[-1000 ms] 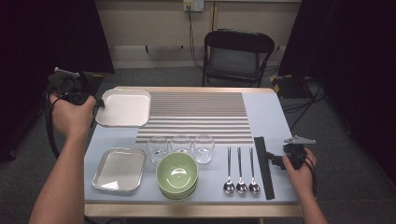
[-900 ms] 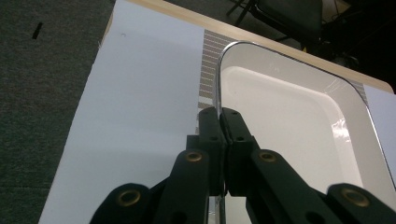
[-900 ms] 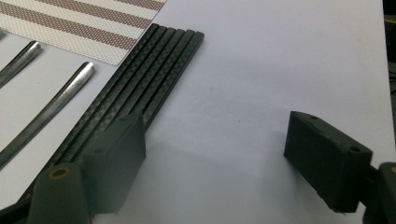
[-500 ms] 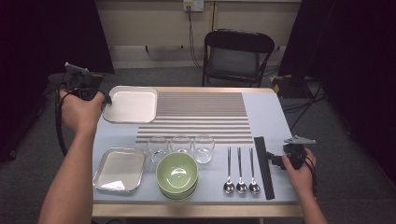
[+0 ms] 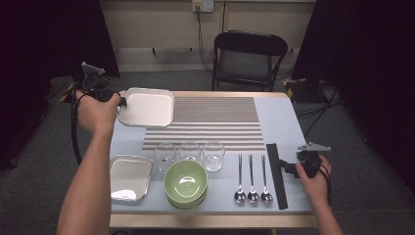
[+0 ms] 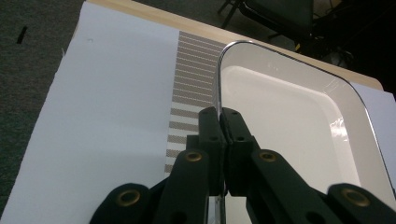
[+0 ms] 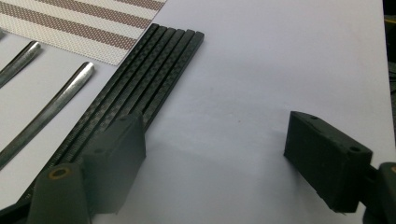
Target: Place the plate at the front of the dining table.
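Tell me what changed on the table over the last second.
The left tongs, shut on the rim of the white tray, carried it from the table's far left corner toward the striped placemat; its right edge now overlaps the mat. The right tongs stayed open beside the black chopsticks. The metal tray, glasses, green bowls and spoons did not move.

No text, label, brand, number or sign can be read anywhere.

The white tray (image 6: pixel 289 126) runs off the right edge — its gripped rim hidden between black jaws.
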